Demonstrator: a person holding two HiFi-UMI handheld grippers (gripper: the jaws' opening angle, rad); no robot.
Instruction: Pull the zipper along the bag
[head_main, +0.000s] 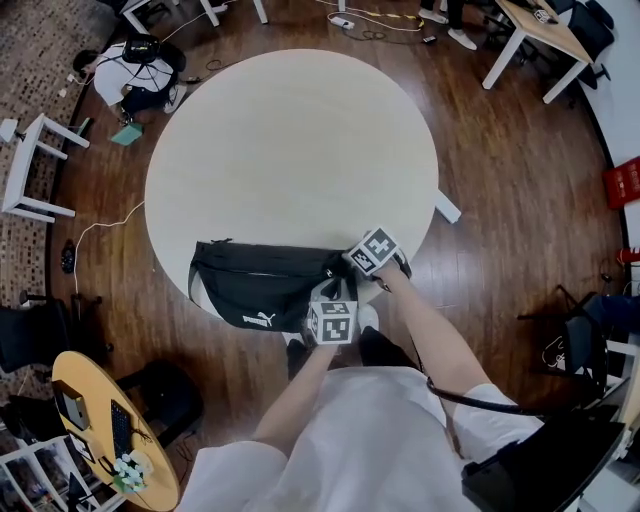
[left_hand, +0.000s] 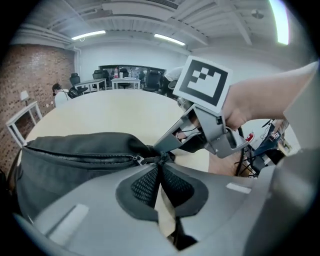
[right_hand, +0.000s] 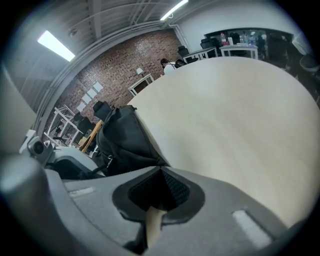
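A black waist bag (head_main: 262, 285) with a white logo lies at the near edge of the round pale table (head_main: 290, 140). Its zipper (left_hand: 85, 159) runs along the top and looks closed up to the slider (left_hand: 139, 160) near the bag's right end. My left gripper (left_hand: 159, 161) is shut on the black pull cord beside the slider; in the head view the left gripper (head_main: 326, 286) reaches over the bag's right end. My right gripper (right_hand: 161, 169) is shut on the bag's right-hand tip (right_hand: 150, 159), with the bag (right_hand: 122, 140) stretching away to its left. The right gripper (left_hand: 172, 142) meets the bag just right of the pull.
The bag (left_hand: 75, 150) overhangs the table's near rim, above the dark wooden floor (head_main: 500, 200). A small round wooden table (head_main: 110, 430) with gear stands at the lower left. White chairs and tables (head_main: 30, 170) ring the room, and cables and bags (head_main: 140, 70) lie on the floor.
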